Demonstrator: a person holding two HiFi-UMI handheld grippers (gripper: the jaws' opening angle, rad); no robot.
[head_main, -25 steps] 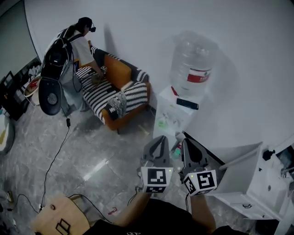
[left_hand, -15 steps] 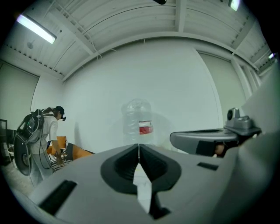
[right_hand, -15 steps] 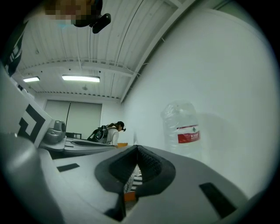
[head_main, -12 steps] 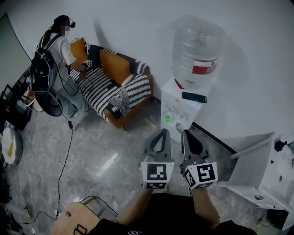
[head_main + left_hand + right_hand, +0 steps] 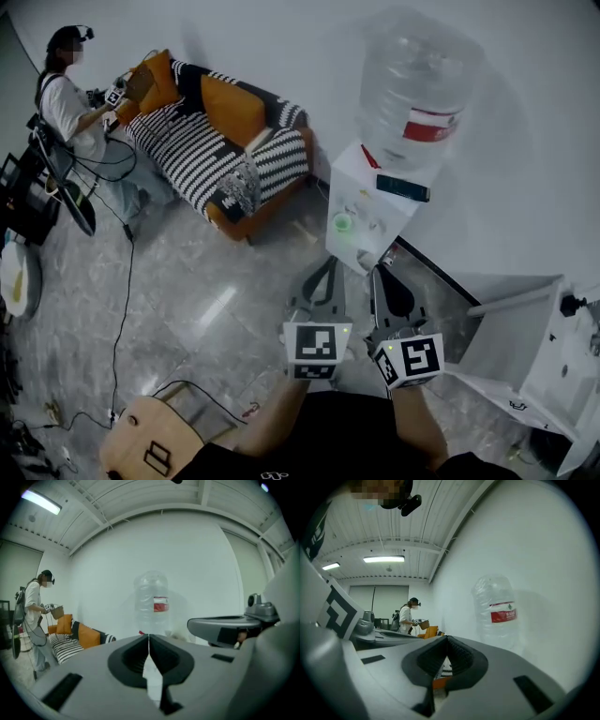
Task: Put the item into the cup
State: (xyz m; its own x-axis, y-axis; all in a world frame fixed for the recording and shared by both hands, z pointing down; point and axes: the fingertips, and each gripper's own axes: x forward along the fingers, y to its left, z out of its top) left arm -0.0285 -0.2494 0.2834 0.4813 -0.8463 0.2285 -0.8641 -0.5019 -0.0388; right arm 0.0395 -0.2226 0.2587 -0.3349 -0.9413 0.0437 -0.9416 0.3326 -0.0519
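A small green cup (image 5: 342, 223) sits on the front ledge of the white water dispenser (image 5: 356, 183). It is below the large clear plastic bottle (image 5: 419, 89) and near a dark flat rectangular device (image 5: 403, 187) on the dispenser's top. The 2 grippers hang side by side near the dispenser over the grey floor (image 5: 206, 300), the left gripper (image 5: 327, 265) and right gripper (image 5: 379, 274) each with jaws pressed together on nothing.
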